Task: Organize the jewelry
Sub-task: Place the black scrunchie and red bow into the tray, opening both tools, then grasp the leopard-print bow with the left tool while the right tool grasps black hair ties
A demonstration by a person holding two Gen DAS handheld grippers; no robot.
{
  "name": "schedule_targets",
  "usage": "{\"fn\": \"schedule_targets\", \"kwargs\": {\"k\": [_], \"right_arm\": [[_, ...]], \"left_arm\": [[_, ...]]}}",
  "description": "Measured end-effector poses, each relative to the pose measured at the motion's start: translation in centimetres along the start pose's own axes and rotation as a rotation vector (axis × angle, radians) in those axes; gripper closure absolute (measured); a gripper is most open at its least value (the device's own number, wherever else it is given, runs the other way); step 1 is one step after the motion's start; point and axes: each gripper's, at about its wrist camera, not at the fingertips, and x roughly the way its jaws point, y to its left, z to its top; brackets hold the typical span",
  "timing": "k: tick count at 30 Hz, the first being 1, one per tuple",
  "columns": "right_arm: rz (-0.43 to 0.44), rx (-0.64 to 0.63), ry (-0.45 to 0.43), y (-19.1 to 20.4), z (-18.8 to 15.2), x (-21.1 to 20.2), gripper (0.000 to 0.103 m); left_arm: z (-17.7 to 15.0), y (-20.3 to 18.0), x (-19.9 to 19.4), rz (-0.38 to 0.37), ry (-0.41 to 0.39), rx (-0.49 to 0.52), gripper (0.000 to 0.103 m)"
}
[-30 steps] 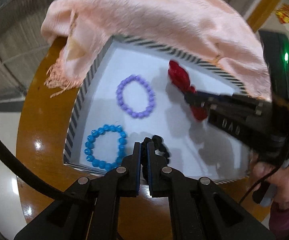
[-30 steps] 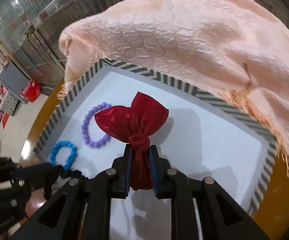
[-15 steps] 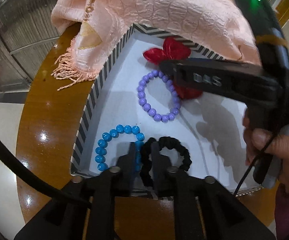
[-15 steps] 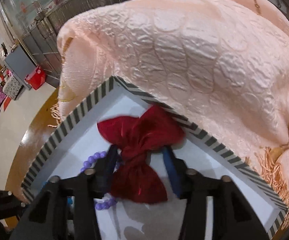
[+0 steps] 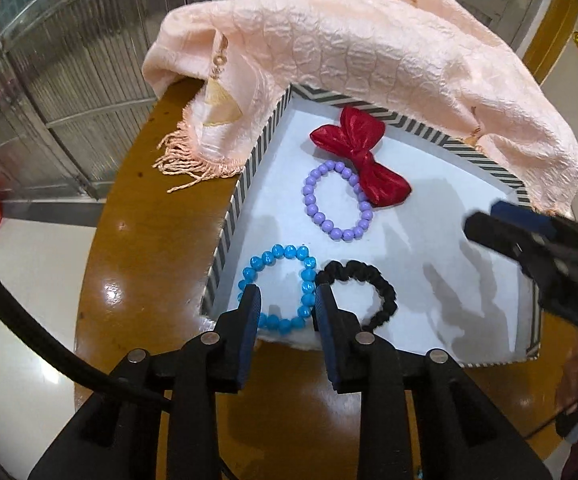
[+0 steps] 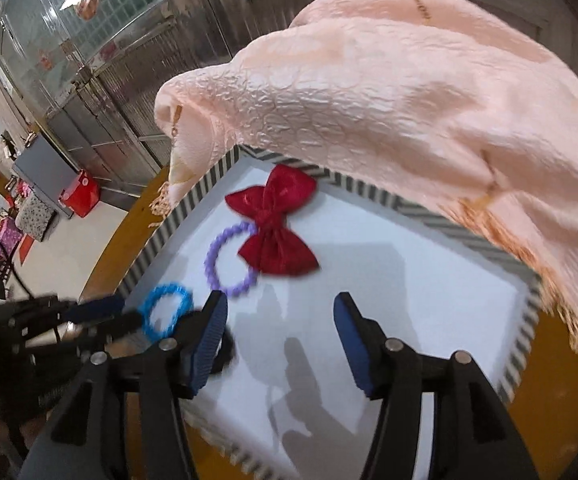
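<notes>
Item: red bow (image 5: 363, 160), satin, being kept flat on the white floor of the striped tray (image 5: 245, 176), near its far corner. The long axis is being run diagonally, one lobe toward the far corner, the other toward the tray's middle; the knot is lying between them. One lobe is overlapping the rim of the purple bracelet (image 5: 335, 200).

Adjacent pieces: blue bracelet (image 5: 279, 292) and black scrunchie (image 5: 359, 292), both lying flat at the near edge of the tray and touching each other.

Progress, as judged: four pieces are being held in the tray, none in a grip, so the placing stage is being taken as done for these. Whether more pieces are waiting outside the views cannot be told. The overlap of bow and purple bracelet is being noted as possibly untidy.

Tools: left gripper (image 5: 287, 312), jaws having just been opening, now released with nothing pinched, above the blue bracelet. Right gripper (image 6: 279, 332), jaws likewise having just been opening, released and empty over bare tray floor.

Surroundings: peach scarf (image 5: 369, 52) being draped over the tray's far rim; wooden table (image 5: 145, 240) underneath.
</notes>
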Motion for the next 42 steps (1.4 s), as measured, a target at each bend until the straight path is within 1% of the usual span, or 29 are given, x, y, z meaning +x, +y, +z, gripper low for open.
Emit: {"fn": "schedule_targets", "kwargs": {"k": [5,7,11,14,18,23,26,29,34,37,39,42], "right_arm": [[0.003,0.012,-0.044,0.9,-3.1,-4.0,0.044],[-0.002,0.006,-0.054,1.2,-4.1,-5.3,0.04],[-0.032,-0.021,-0.076,2.5,-6.6,-7.8,0.038],[-0.045,-0.013,-0.077,2.7,-8.5,-9.4,0.037],[-0.099,0.008,-0.051,2.1,-11.7,-11.1,0.037],[-0.139,0.042,-0.036,1.3,-15.2,-12.3,0.037],[-0.139,0.069,-0.023,1.3,-17.6,-12.7,0.037],[-0.14,0.067,-0.017,1.7,-19.5,-13.0,0.037],[-0.093,0.073,-0.014,2.6,-21.7,-13.7,0.037],[-0.065,0.071,-0.007,3.2,-22.6,-13.7,0.037],[-0.08,0.048,0.002,3.5,-23.4,-13.8,0.037],[-0.139,0.036,0.026,2.9,-24.8,-13.9,0.037]], "left_arm": [[-1.2,-0.5,-2.4,0.003,-0.041,0.033,0.089],[-2.0,-0.4,-3.4,0.001,-0.052,0.043,0.089],[-3.3,-0.6,-4.5,-0.004,-0.064,0.07,0.089],[-4.4,-0.6,-5.1,-0.016,-0.064,0.086,0.089],[-6.3,-0.6,-5.8,-0.059,-0.036,0.104,0.089],[-8.9,-0.9,-6.3,-0.121,0.009,0.131,0.089],[-10.2,-1.3,-6.4,-0.148,0.035,0.151,0.089],[-11.2,-1.7,-6.4,-0.147,0.047,0.176,0.089],[-12.5,-1.9,-6.4,-0.169,0.067,0.175,0.087],[-13.4,-2.6,-6.7,-0.211,0.083,0.193,0.085],[-14.1,-3.4,-7.0,-0.23,0.088,0.22,0.084],[-15.2,-4.7,-7.3,-0.264,0.103,0.263,0.084]]}}
